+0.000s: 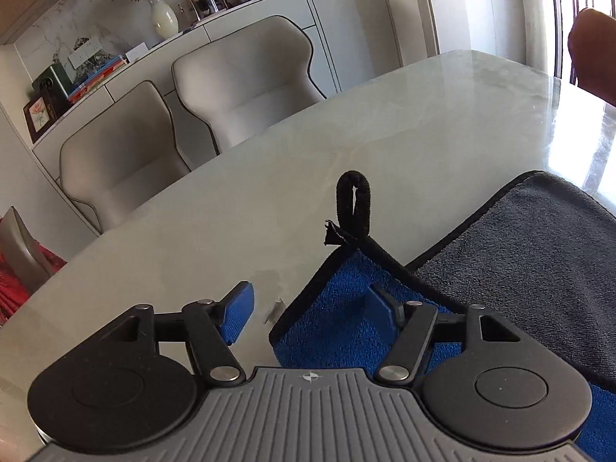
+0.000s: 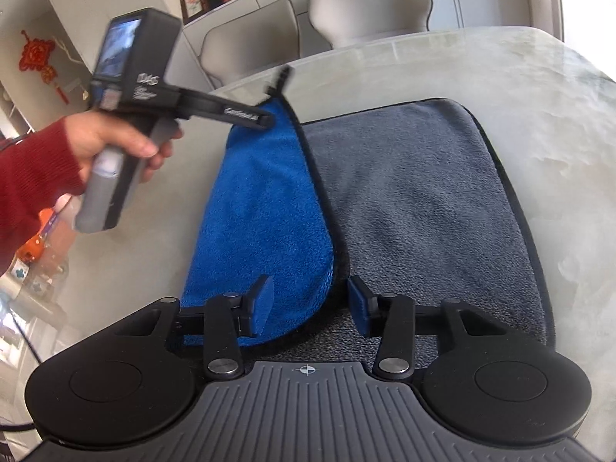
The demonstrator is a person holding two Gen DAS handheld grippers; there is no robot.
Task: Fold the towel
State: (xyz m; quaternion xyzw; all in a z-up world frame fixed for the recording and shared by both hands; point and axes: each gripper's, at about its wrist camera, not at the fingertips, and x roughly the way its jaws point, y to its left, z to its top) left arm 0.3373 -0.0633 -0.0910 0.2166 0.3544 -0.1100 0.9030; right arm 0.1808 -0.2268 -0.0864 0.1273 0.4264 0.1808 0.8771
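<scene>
A towel lies on the marble table, grey on one face point(image 2: 415, 200) and blue on the other point(image 2: 265, 208), with black edging. Its left part is folded over, blue side up. In the left wrist view the blue flap point(image 1: 338, 308) and grey face point(image 1: 531, 254) show, with a black hanging loop point(image 1: 353, 204) at the corner. My left gripper point(image 1: 308, 308) is open above the blue corner, holding nothing; it also shows in the right wrist view point(image 2: 265, 117). My right gripper point(image 2: 310, 304) is open over the near folded edge, empty.
The marble table point(image 1: 385, 131) stretches far and right. Two beige chairs point(image 1: 246, 77) stand at its far side before a white sideboard with a vase point(image 1: 163, 15) and books. A hand in a red sleeve point(image 2: 34, 177) holds the left gripper.
</scene>
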